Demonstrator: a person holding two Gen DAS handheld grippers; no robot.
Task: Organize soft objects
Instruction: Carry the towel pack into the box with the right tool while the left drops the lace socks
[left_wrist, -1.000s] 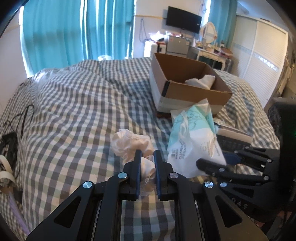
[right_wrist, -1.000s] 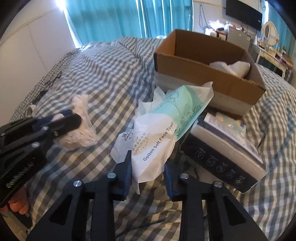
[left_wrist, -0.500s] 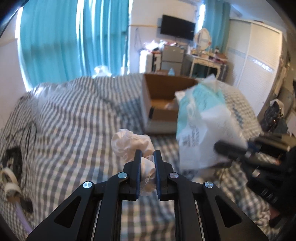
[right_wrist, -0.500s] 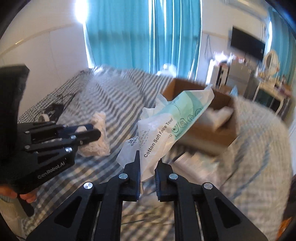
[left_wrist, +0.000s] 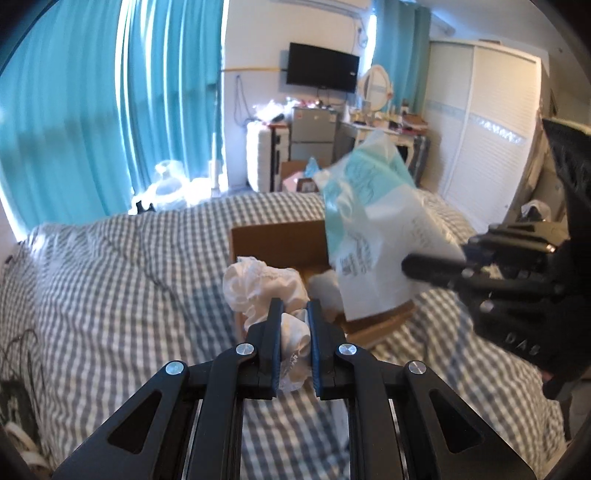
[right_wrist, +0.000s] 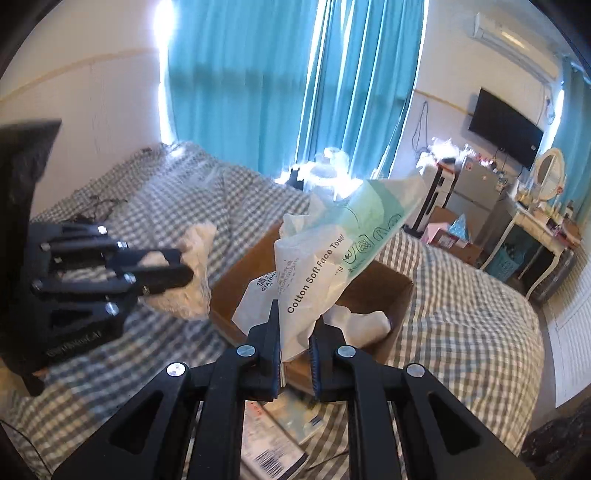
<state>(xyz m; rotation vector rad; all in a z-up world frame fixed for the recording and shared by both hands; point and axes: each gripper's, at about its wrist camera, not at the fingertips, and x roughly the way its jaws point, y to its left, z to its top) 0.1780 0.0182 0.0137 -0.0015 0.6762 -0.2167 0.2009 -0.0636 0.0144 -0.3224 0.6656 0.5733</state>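
My left gripper (left_wrist: 293, 314) is shut on a crumpled white cloth (left_wrist: 264, 288) and holds it in the air at the near left corner of a brown cardboard box (left_wrist: 280, 243). My right gripper (right_wrist: 295, 317) is shut on a white and teal face towel pack (right_wrist: 325, 254) and holds it above the box (right_wrist: 380, 288). The pack (left_wrist: 373, 229) hangs over the box's right half in the left wrist view. A white cloth (right_wrist: 360, 321) lies inside the box. The left gripper (right_wrist: 162, 273) with its cloth (right_wrist: 194, 273) shows at the left of the right wrist view.
The box sits on a grey checked bed (left_wrist: 118, 273). A flat printed package (right_wrist: 280, 435) lies on the bed below my right gripper. Teal curtains (left_wrist: 110, 110), a TV (left_wrist: 323, 72) and a dresser (right_wrist: 535, 229) stand beyond the bed. Cables (left_wrist: 22, 350) lie at the left edge.
Both grippers have lifted their loads off the bed and moved forward to the box. The right gripper closed on the towel pack a second ago.
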